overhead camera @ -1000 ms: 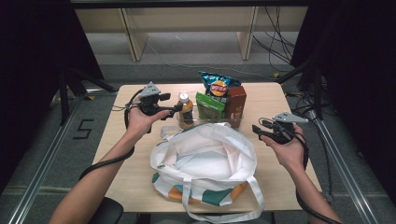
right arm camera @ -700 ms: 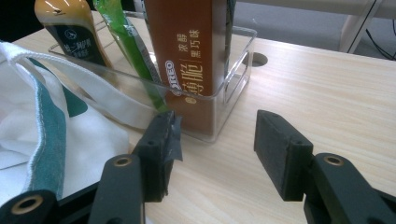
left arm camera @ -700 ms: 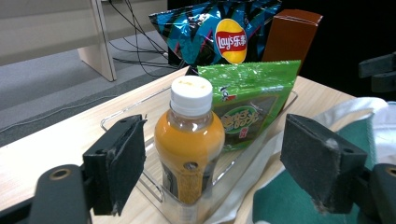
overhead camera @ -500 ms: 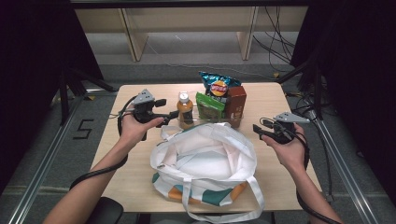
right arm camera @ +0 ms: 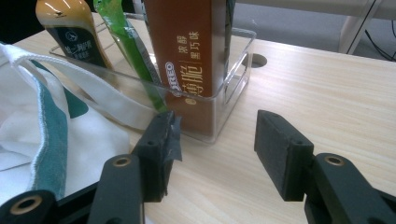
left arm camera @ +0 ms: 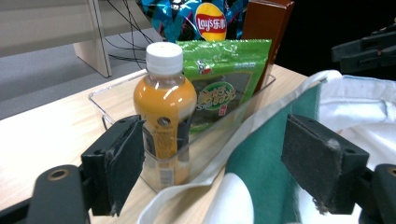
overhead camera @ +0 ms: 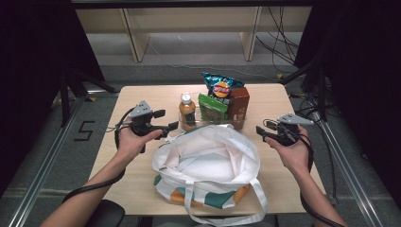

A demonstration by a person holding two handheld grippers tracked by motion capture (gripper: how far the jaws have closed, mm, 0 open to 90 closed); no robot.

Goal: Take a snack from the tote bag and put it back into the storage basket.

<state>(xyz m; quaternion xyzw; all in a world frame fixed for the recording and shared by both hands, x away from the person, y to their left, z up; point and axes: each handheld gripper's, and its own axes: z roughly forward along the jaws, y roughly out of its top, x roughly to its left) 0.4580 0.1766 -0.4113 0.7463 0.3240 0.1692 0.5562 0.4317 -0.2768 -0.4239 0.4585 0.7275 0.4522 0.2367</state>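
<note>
white cloth bag lies slack on the worktop, its rim between the open, empty left gripper, ready to spread the mouth; right gripper waits open beside it.

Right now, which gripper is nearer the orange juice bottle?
Left. The left gripper sits just left of the bottle, jaws open toward it. The right gripper is across the tote bag.
</note>
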